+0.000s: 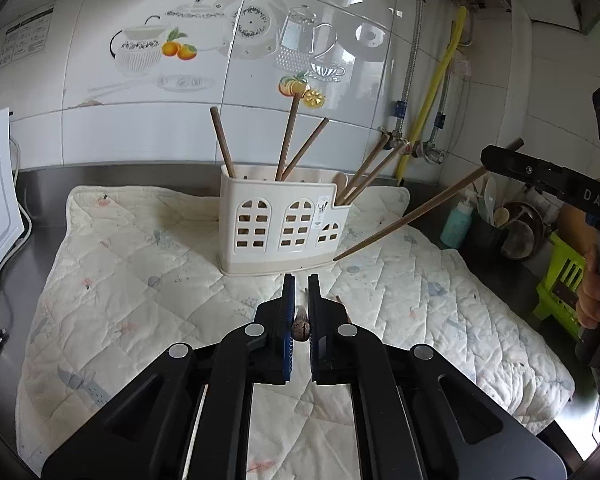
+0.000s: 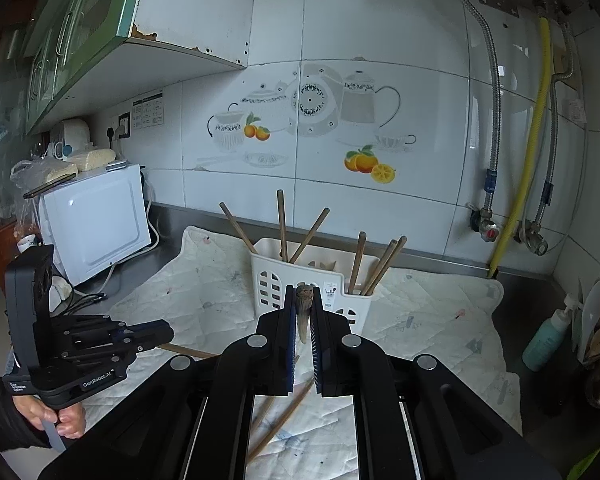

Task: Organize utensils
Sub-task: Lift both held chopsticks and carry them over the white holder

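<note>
A white plastic utensil holder (image 1: 284,224) with arched cut-outs stands on a quilted cloth (image 1: 140,272); several brown chopsticks lean in it. My left gripper (image 1: 301,284) is shut on a chopstick (image 1: 300,322), seen end-on between the pads, just in front of the holder. My right gripper (image 2: 303,294) is shut on another chopstick (image 2: 303,312); from the left wrist view that gripper (image 1: 486,156) holds the chopstick (image 1: 412,216) slanting down toward the holder's right side. The holder (image 2: 276,280) also shows in the right wrist view. Loose chopsticks (image 2: 284,416) lie on the cloth (image 2: 420,320).
A white microwave (image 2: 96,224) stands at the left on the steel counter (image 2: 140,272). A teal bottle (image 2: 548,340) and a jar of spoons (image 2: 596,328) stand at the right. Pipes and a yellow hose (image 2: 528,148) run down the tiled wall. A green basket (image 1: 560,280) sits far right.
</note>
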